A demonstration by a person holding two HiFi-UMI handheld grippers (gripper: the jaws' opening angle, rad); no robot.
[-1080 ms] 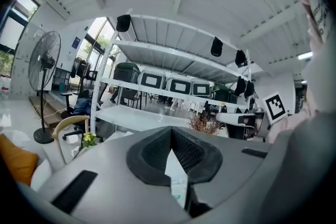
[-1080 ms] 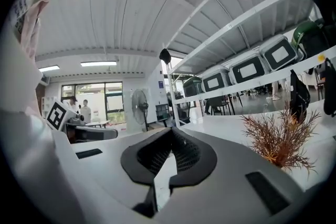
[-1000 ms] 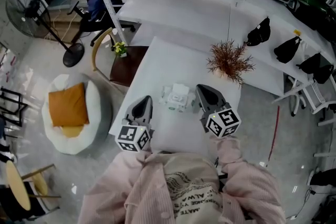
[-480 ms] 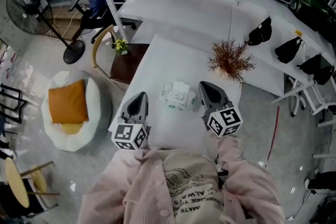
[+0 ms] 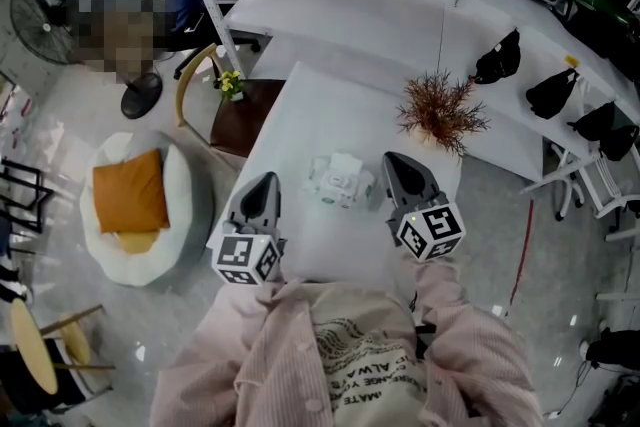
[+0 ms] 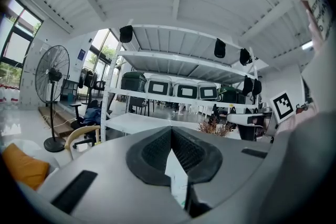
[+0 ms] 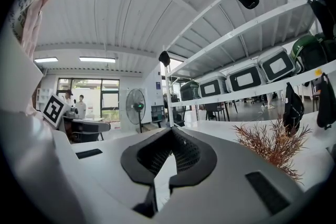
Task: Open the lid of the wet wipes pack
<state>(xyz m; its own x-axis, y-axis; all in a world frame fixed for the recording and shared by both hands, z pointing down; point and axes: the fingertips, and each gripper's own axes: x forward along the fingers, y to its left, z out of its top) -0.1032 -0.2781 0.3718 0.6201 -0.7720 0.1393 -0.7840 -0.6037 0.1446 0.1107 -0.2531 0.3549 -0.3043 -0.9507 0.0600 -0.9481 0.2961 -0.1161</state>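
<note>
The wet wipes pack (image 5: 340, 182) lies on the white counter (image 5: 325, 115), between the two tongs. The left tongs (image 5: 267, 182) are just beside the pack on its left and do not touch it. The right tongs (image 5: 393, 162) are just beside it on the right. Both tongs are shut tight with nothing in them; the left pair (image 6: 171, 130) and the right pair (image 7: 171, 131) each meet at the tip. A dry brown plant (image 5: 440, 115) stands farther back on the counter. An orange pillow (image 5: 128, 200) sits on a round white seat (image 5: 190, 215) on the floor.
</note>
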